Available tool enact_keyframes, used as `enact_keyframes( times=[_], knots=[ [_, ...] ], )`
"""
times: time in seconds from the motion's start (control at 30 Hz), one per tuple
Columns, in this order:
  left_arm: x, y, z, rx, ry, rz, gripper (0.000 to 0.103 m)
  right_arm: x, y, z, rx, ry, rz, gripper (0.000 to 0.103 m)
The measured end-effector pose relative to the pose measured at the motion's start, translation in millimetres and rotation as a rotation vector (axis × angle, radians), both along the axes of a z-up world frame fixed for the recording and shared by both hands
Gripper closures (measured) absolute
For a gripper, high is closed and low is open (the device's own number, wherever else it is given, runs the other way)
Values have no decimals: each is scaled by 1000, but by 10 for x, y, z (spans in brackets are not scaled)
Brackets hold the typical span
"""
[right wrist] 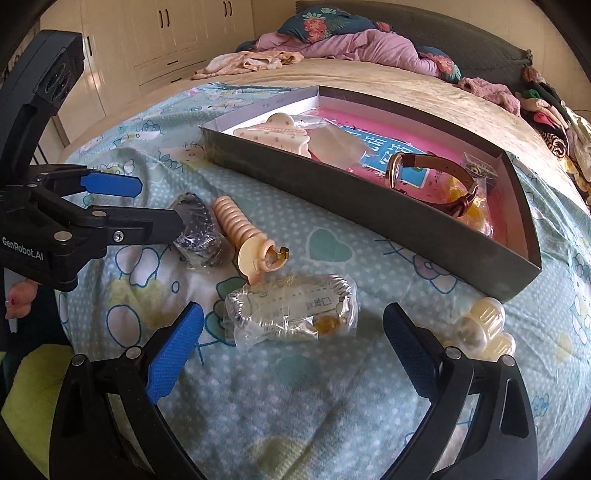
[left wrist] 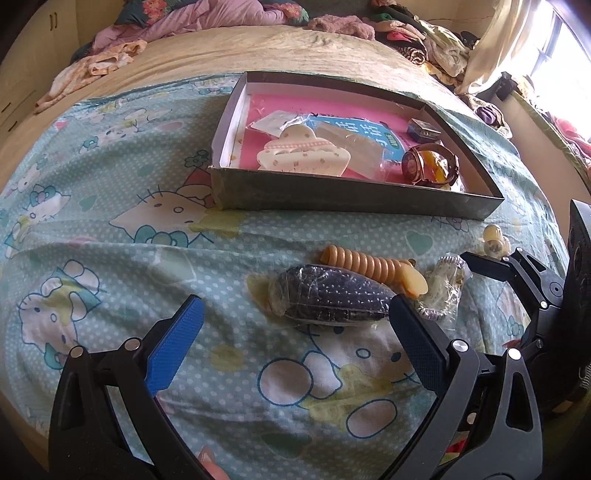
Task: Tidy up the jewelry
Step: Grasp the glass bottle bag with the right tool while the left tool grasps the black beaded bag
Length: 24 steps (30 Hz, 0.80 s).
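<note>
A dark shallow box (left wrist: 354, 201) (right wrist: 369, 206) lies on the bed and holds a cream hair claw (left wrist: 303, 153) (right wrist: 273, 131), a brown-strap watch (left wrist: 430, 166) (right wrist: 432, 173) and small packets. On the sheet in front lie a dark wrapped hair clip (left wrist: 328, 295) (right wrist: 199, 236), a beige spiral clip (left wrist: 373, 267) (right wrist: 243, 232), a clear bag of jewelry (right wrist: 295, 310) (left wrist: 443, 288) and a pearl clip (right wrist: 480, 328) (left wrist: 493, 240). My left gripper (left wrist: 295, 332) (right wrist: 155, 206) is open, just short of the dark clip. My right gripper (right wrist: 293, 343) (left wrist: 472, 266) is open around the near side of the clear bag.
The bed carries a Hello Kitty sheet (left wrist: 110, 240). Piled clothes and bedding (right wrist: 351, 40) lie at its far end. Cream wardrobes (right wrist: 166, 33) stand beyond on the left. A bright window (left wrist: 561, 59) is at the far right.
</note>
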<state>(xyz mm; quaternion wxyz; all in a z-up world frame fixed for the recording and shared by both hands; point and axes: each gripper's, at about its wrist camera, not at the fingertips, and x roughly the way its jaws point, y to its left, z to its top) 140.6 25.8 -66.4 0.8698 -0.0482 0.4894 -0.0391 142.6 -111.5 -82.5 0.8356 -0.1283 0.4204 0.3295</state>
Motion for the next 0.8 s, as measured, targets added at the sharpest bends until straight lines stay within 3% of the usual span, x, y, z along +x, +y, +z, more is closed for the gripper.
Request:
enact_keyframes(
  times=[0.17,0.3,0.63,0.8],
  knots=[
    [11,-22,-26,-6,2,-10,10,6,23,-58,5,-12,10,12],
    [20,-57,-41,-11,3,-25,10,0,8,-62,6,-37,21,32],
    [42,-196,-131,-36,24,-83,10,12,-249,34,62,-31,-32,33],
    [42,-353,-234,13,45,-121,14,26,-395,126,91,-35,-71,33]
  ],
)
